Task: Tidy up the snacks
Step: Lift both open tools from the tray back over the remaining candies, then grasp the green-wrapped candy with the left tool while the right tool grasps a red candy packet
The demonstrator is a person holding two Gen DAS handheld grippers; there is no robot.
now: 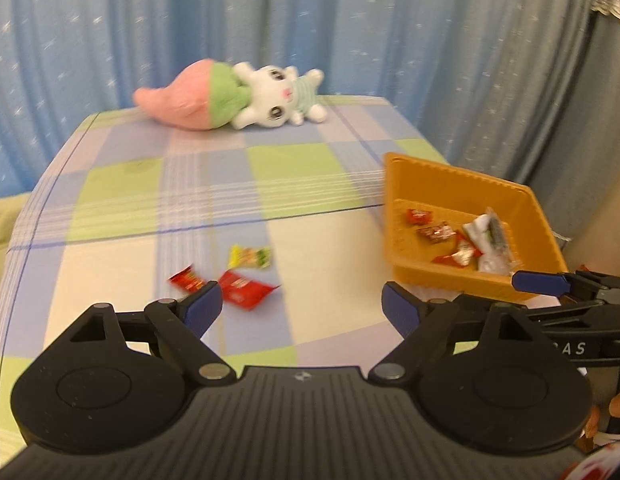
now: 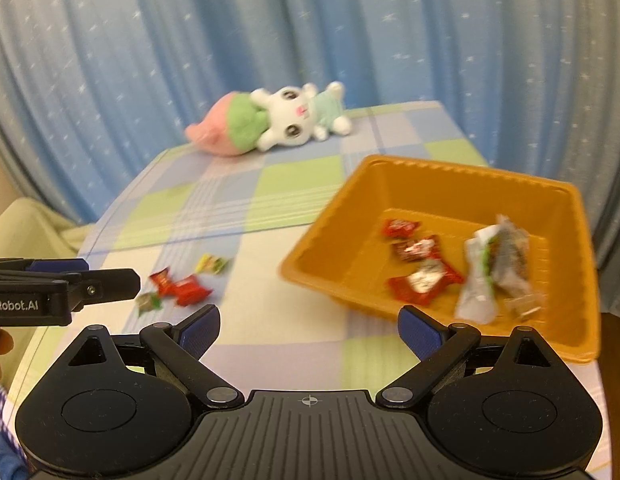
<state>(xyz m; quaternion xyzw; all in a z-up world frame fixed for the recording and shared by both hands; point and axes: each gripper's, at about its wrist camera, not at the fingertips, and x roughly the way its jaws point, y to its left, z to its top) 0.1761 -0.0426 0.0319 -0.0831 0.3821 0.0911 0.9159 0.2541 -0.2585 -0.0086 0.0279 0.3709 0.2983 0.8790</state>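
My matt black plastic left gripper [image 1: 302, 306] has ribbed blue pads. The orange tray [image 2: 450, 184] looks like smooth, slightly glossy plastic; its red wrappers [image 2: 424, 280] are shiny foil. The checked tablecloth [image 1: 190, 200] is woven cloth and the toy [image 1: 230, 94] is soft plush.

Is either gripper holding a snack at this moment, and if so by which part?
Nothing is held. The left gripper and the right gripper both have their jaws spread wide with only the tablecloth between them.
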